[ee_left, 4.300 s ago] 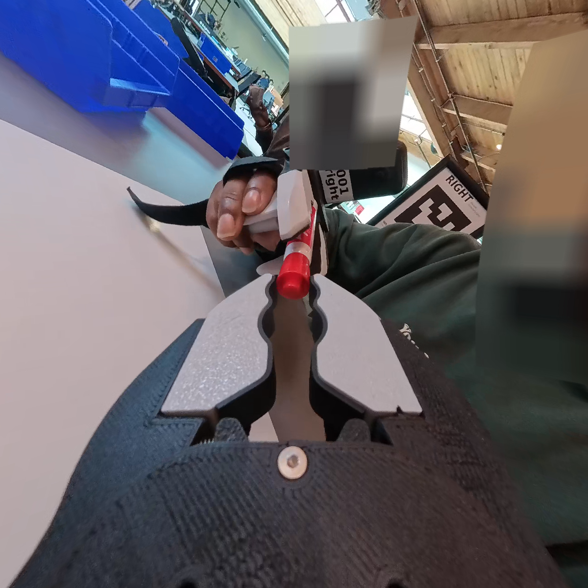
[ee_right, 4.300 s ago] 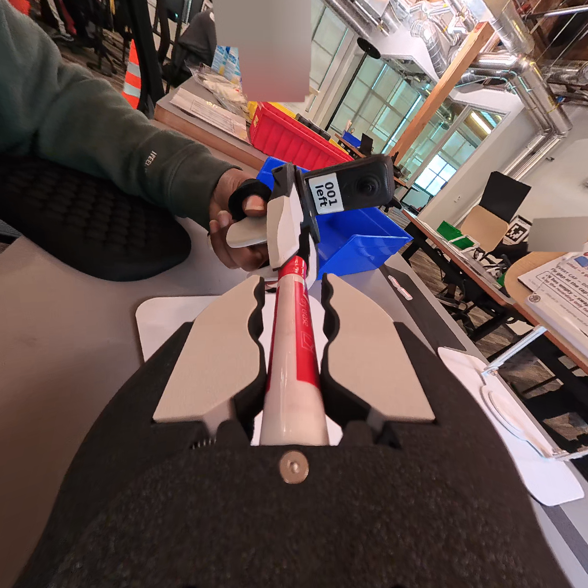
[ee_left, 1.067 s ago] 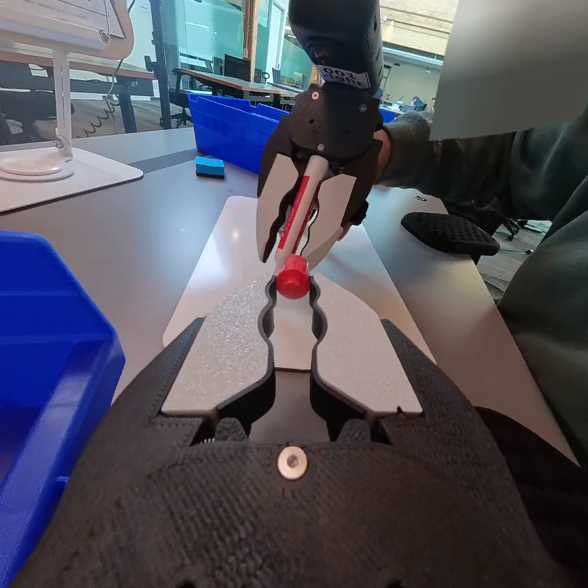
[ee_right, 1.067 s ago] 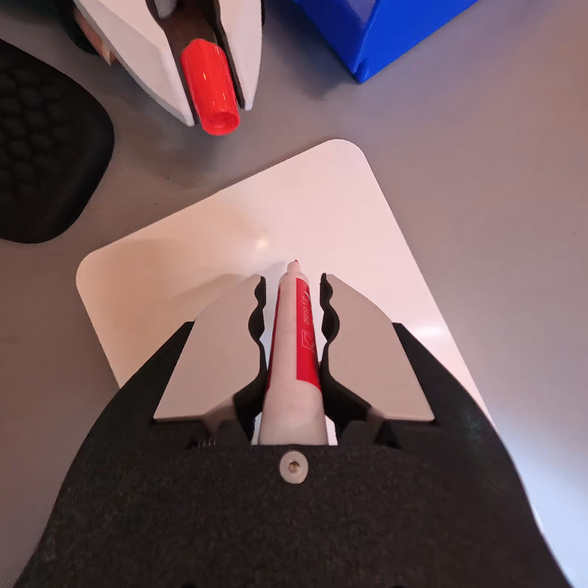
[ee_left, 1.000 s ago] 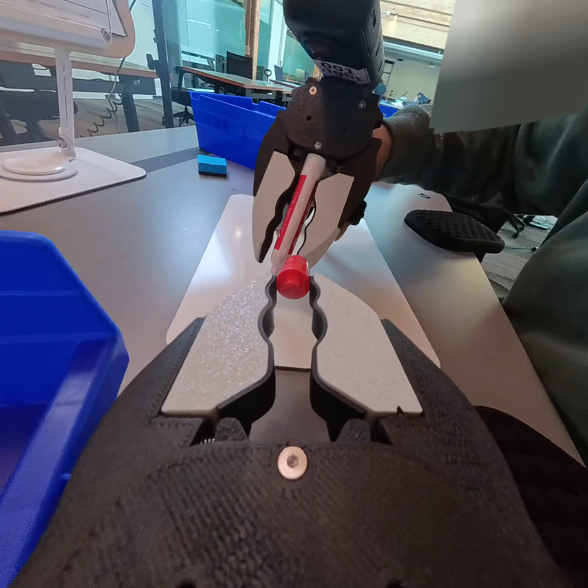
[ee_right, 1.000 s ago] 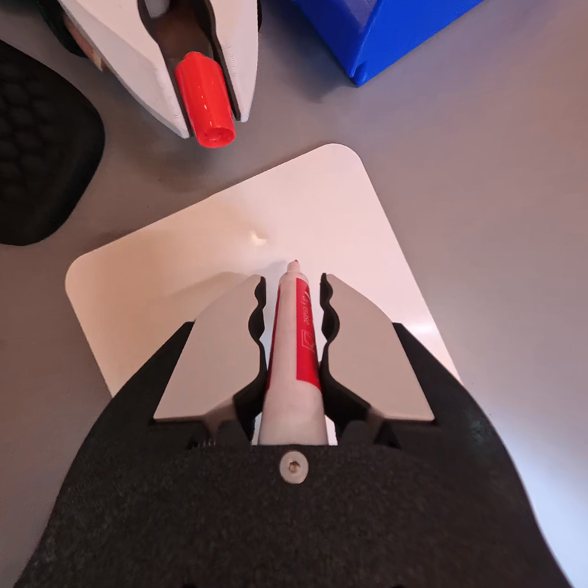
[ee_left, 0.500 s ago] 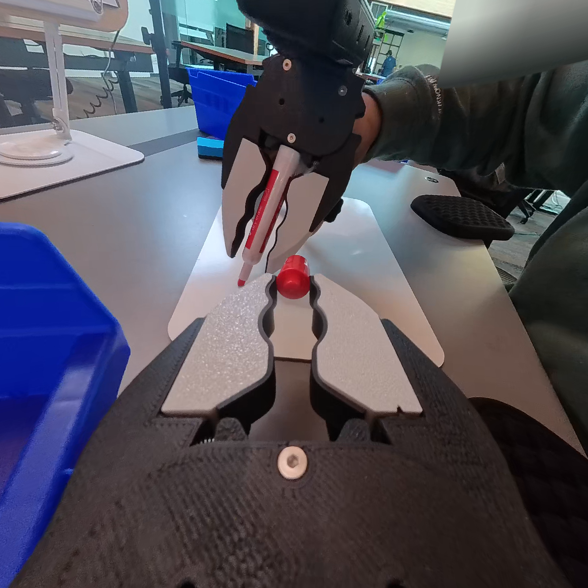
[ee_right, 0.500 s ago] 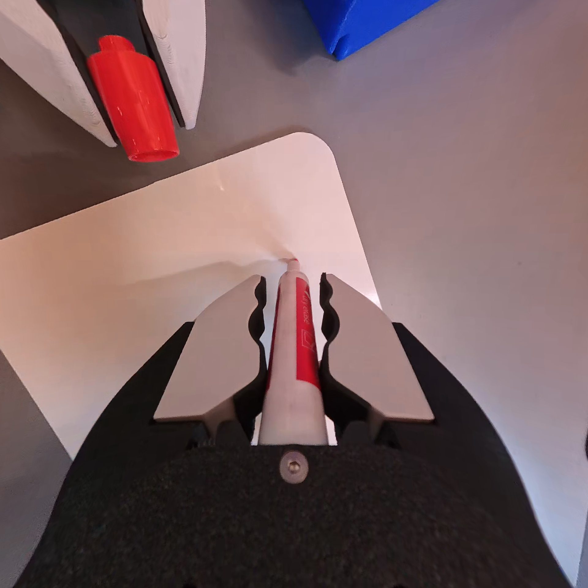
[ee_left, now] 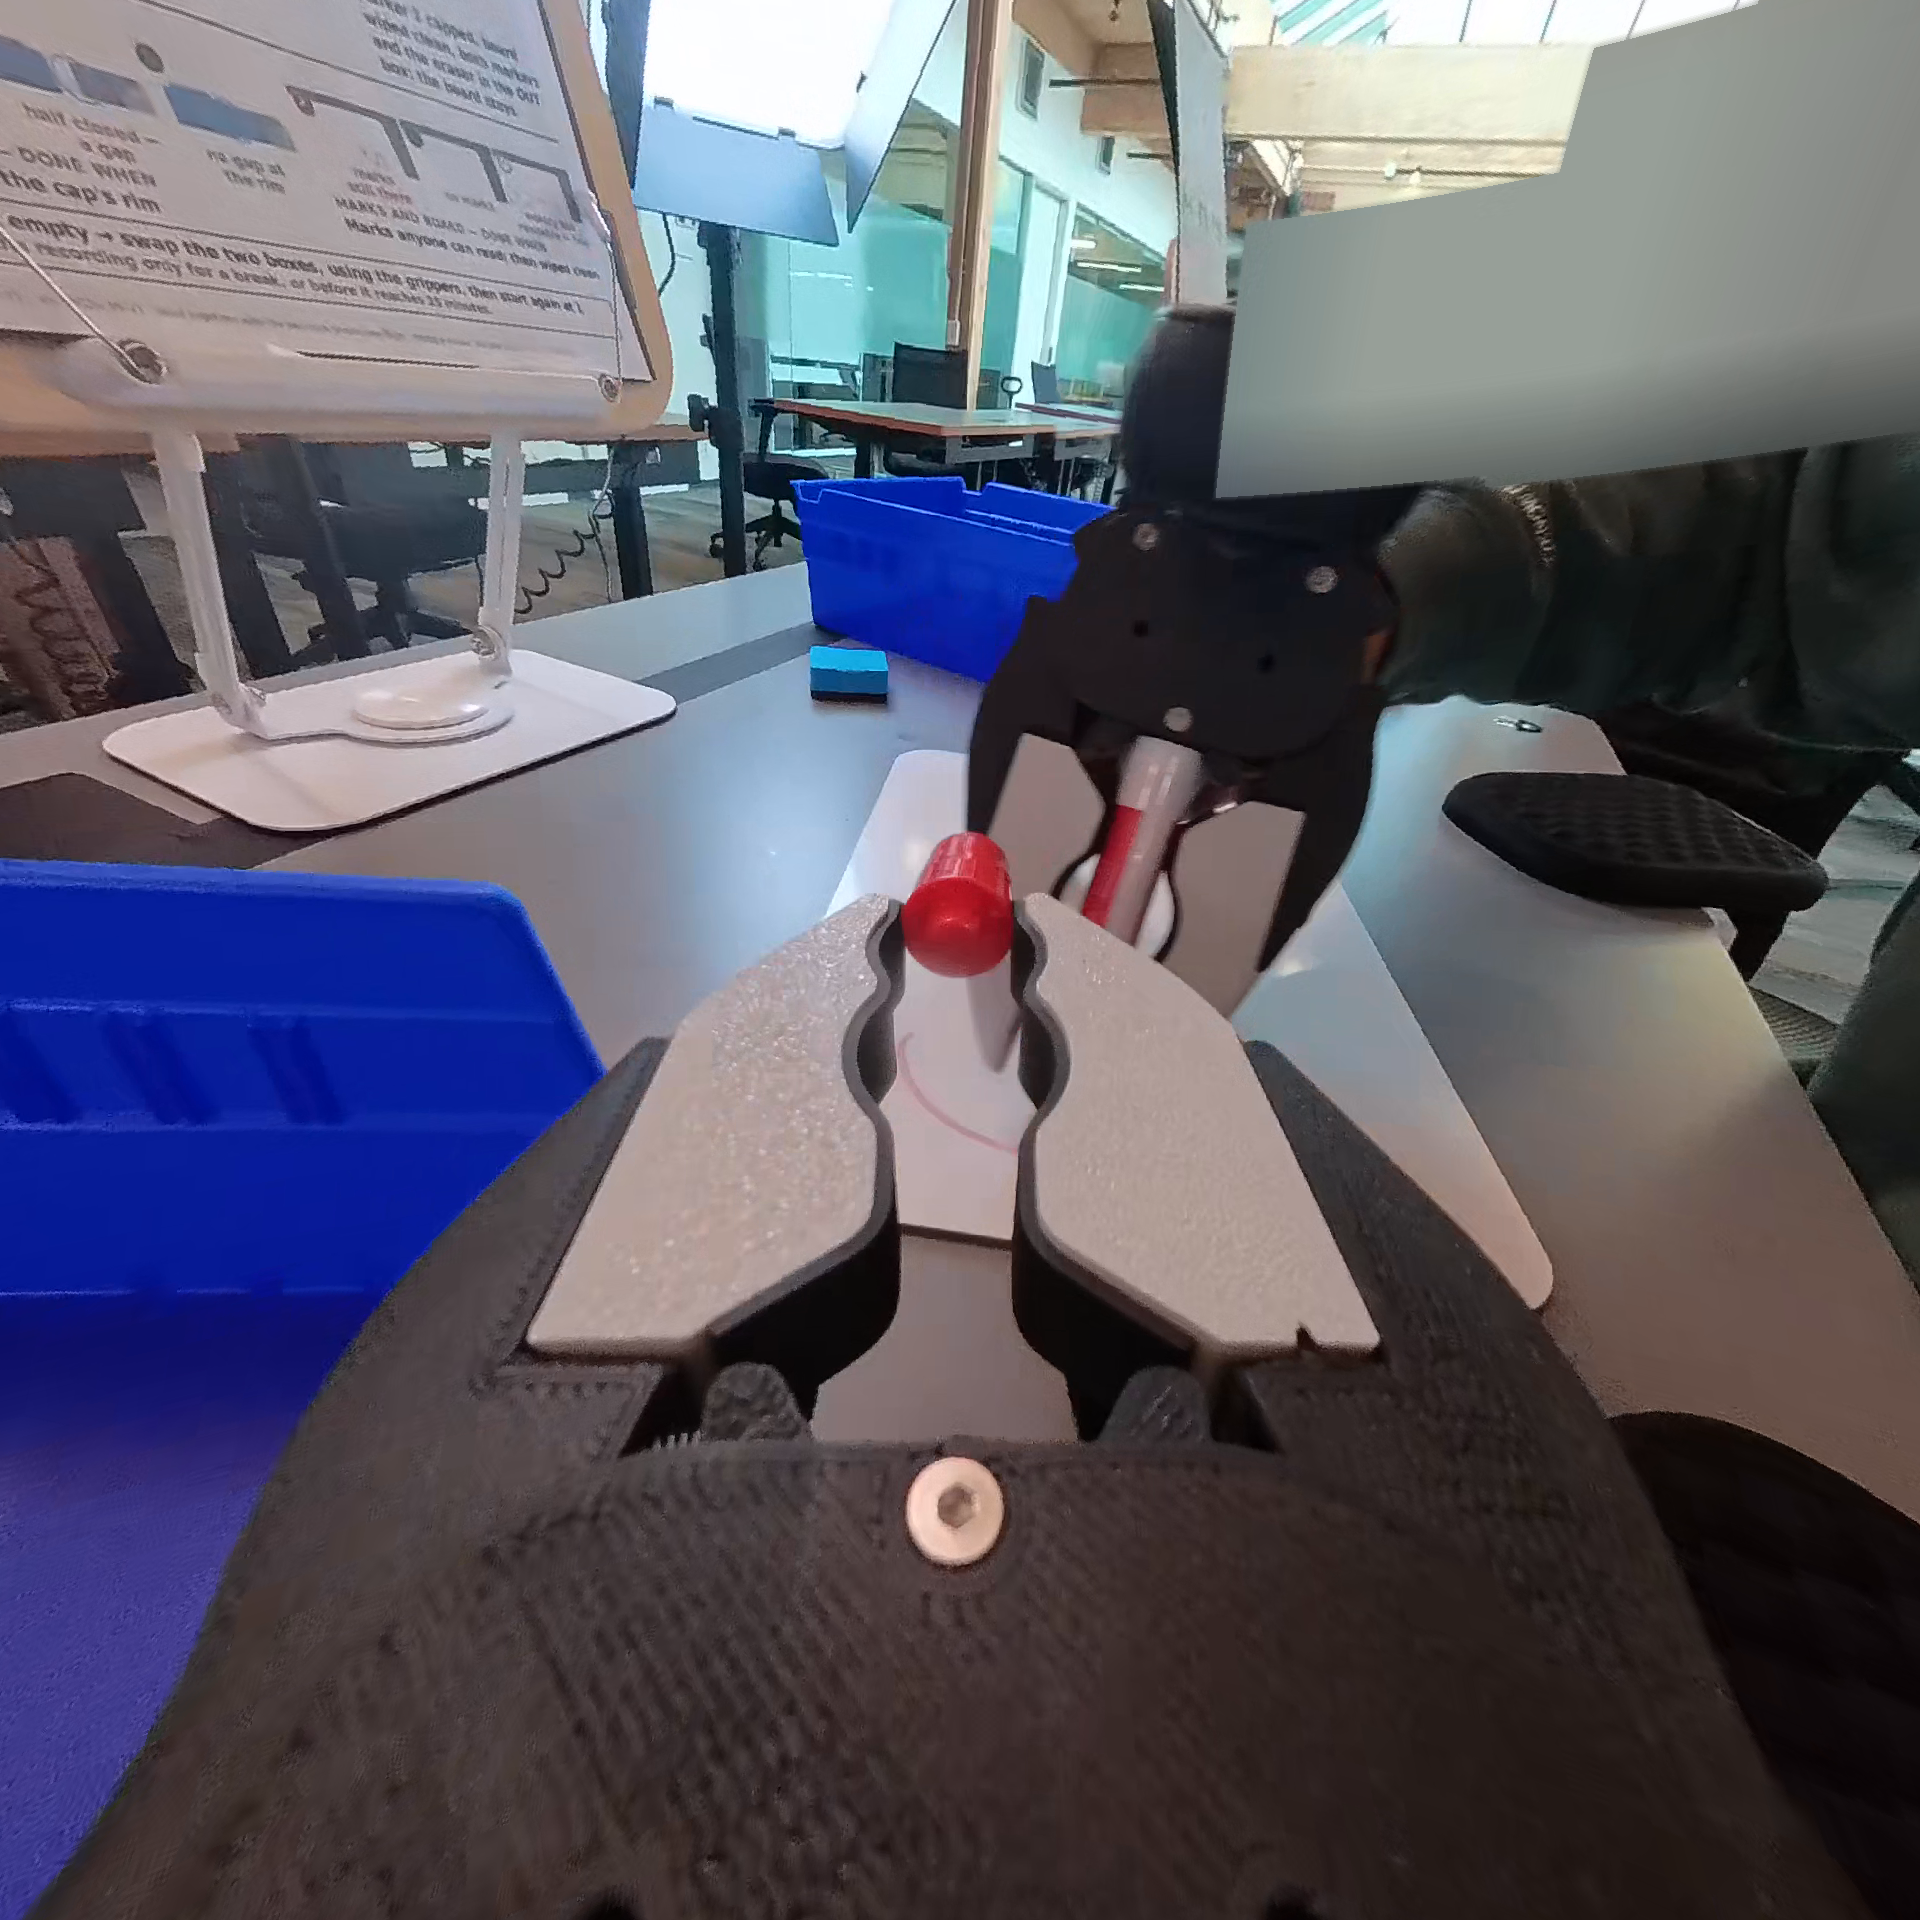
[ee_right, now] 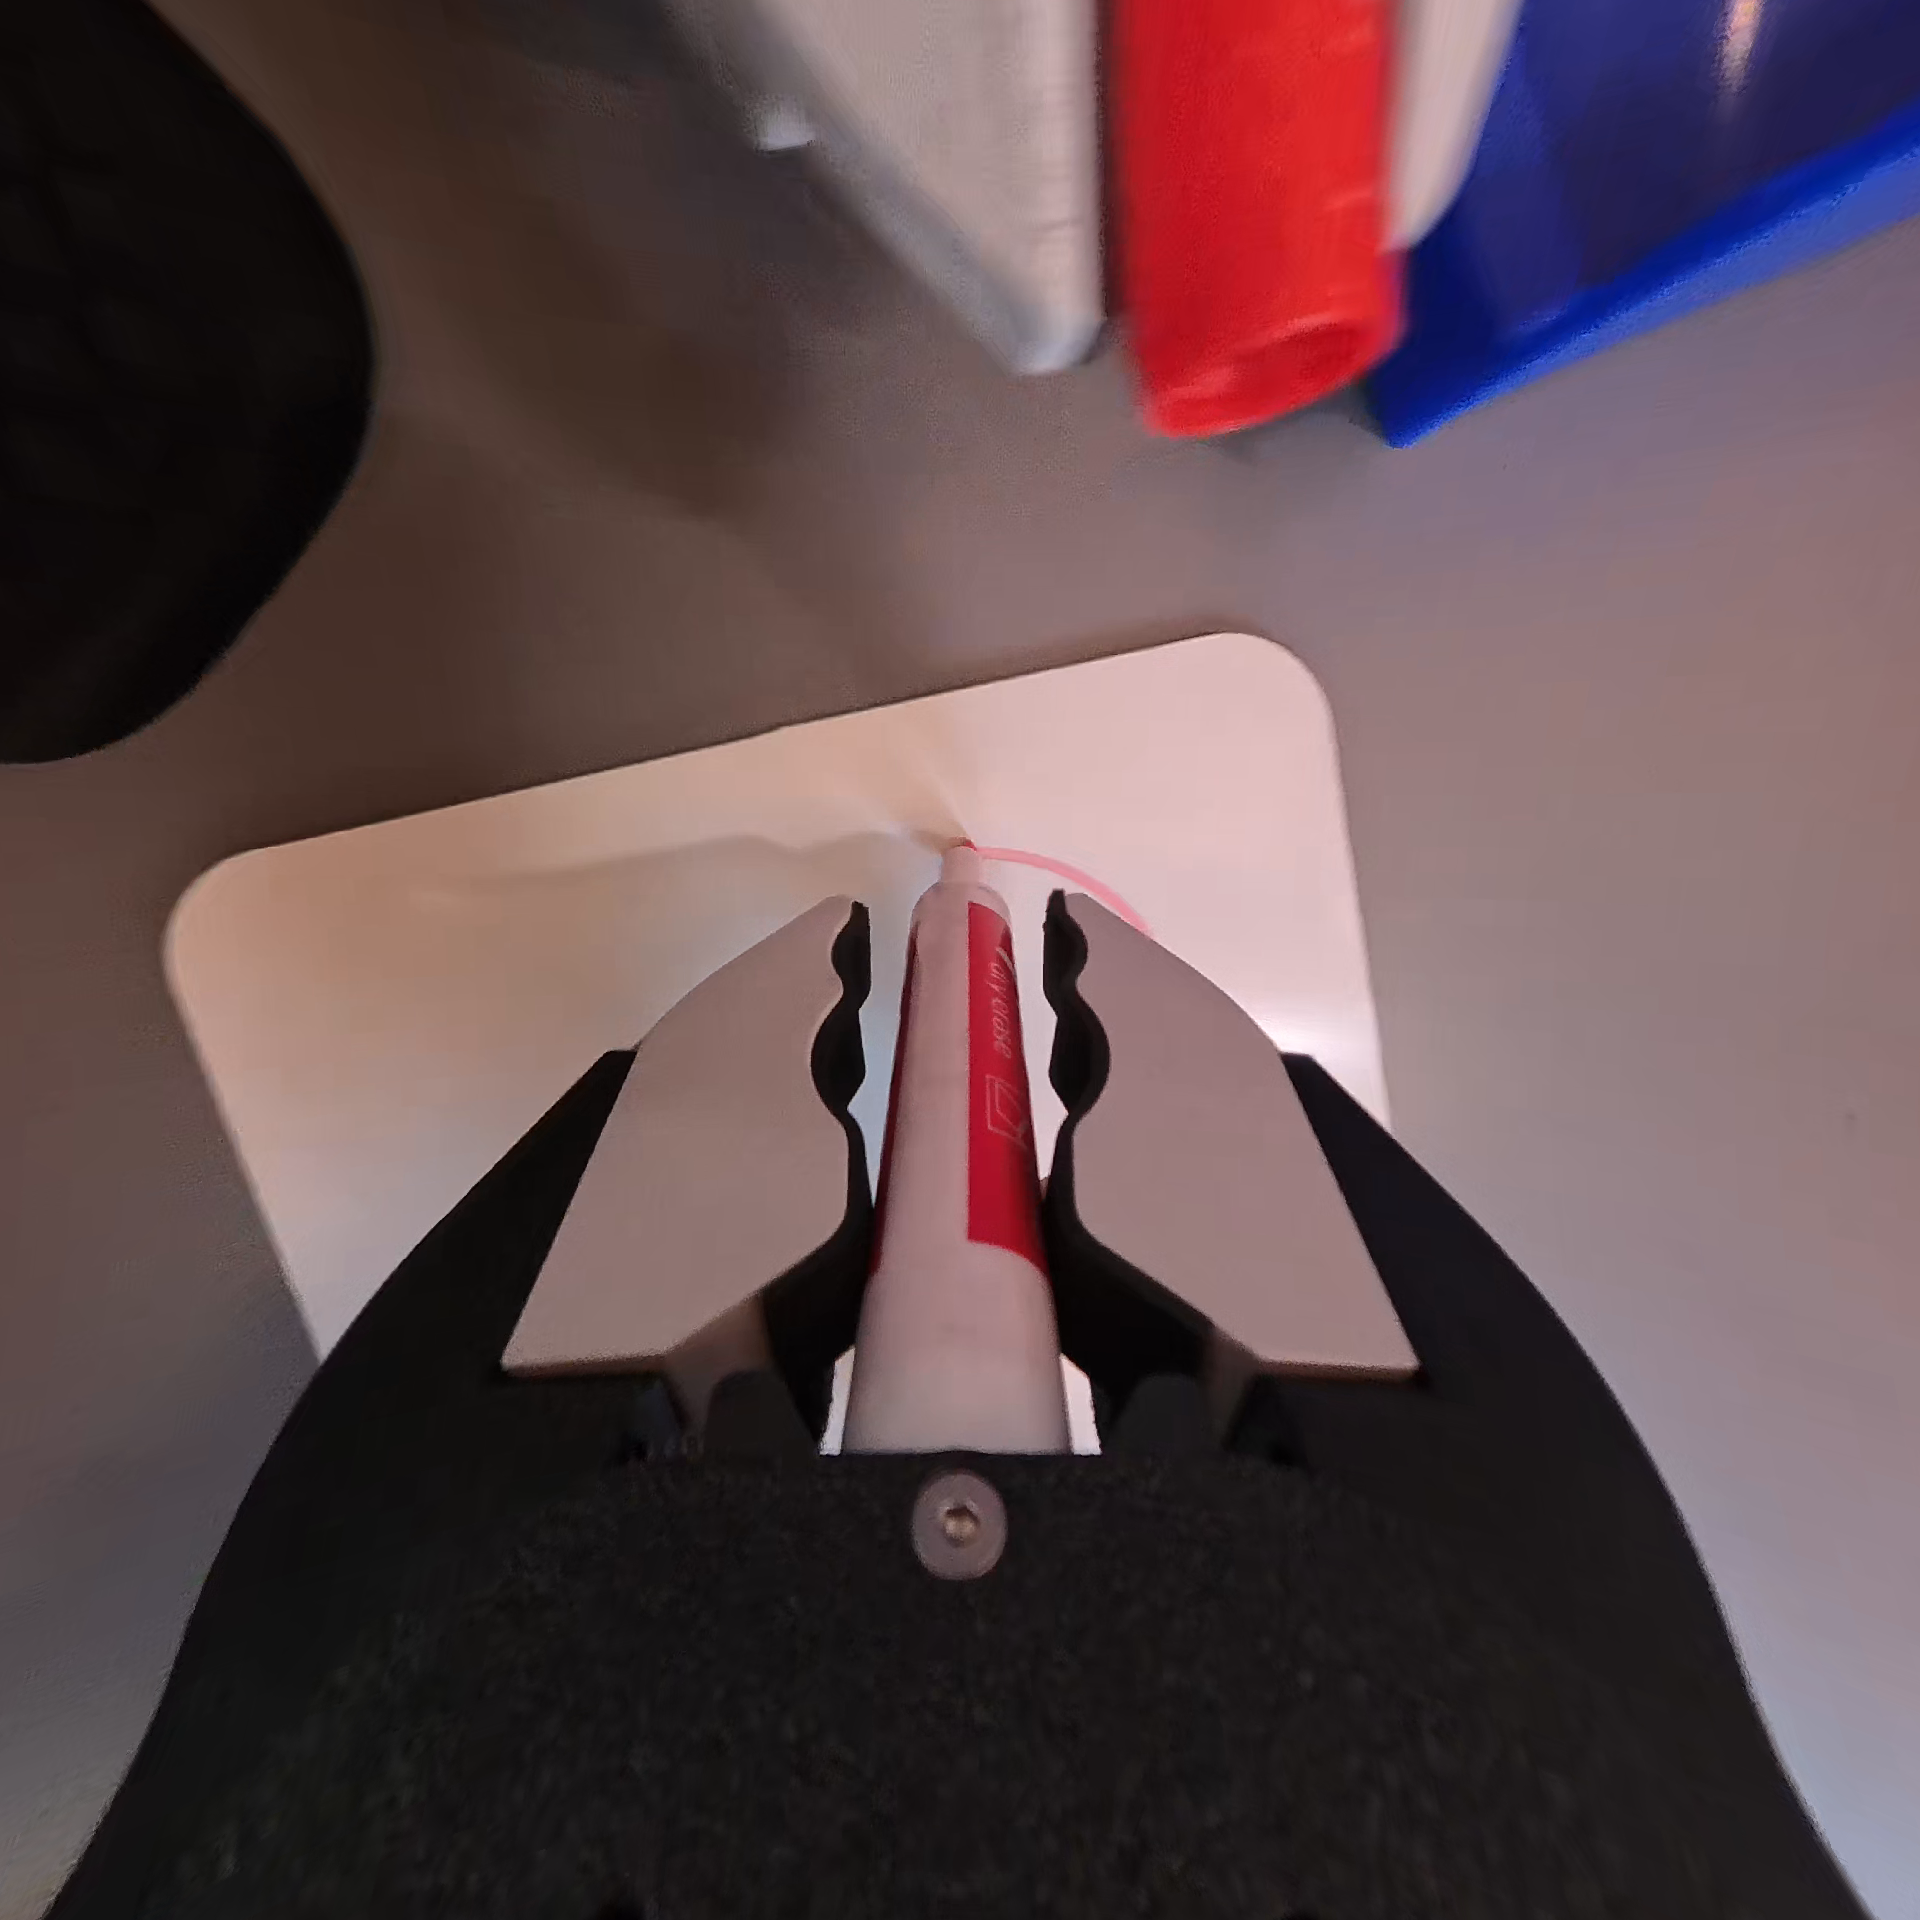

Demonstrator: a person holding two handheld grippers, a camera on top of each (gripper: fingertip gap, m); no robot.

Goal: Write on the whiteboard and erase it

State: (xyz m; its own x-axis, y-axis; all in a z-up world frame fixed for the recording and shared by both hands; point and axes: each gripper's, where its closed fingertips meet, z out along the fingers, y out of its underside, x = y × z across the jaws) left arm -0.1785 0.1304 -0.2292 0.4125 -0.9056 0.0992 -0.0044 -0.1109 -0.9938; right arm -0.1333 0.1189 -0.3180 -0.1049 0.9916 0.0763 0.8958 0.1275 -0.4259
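A small white whiteboard (ee_right: pixel 623 935) lies flat on the grey table; it also shows in the left wrist view (ee_left: pixel 1382 1101). My right gripper (ee_right: pixel 951 914) is shut on an uncapped red-and-white marker (ee_right: pixel 966 1122), whose tip touches the board at the end of a thin red curved line (ee_right: pixel 1049 860). The line shows between my left fingers too (ee_left: pixel 935 1112). My left gripper (ee_left: pixel 956 914) is shut on the red marker cap (ee_left: pixel 958 920), held just above the board's near end. The right gripper also shows in the left wrist view (ee_left: pixel 1132 935).
A blue bin (ee_left: pixel 239 1091) stands at my left; another blue bin (ee_left: pixel 925 561) stands at the back. A blue eraser (ee_left: pixel 849 671) lies beside it. A white document stand (ee_left: pixel 395 727) holds a printed sheet at back left. A black pad (ee_left: pixel 1631 847) lies at right. Tip to tip, the grippers are about 10 centimeters apart.
The right gripper has brought the marker tip down on the board and drawn a red curved line, moving toward the board's right side. The left gripper still holds the cap.
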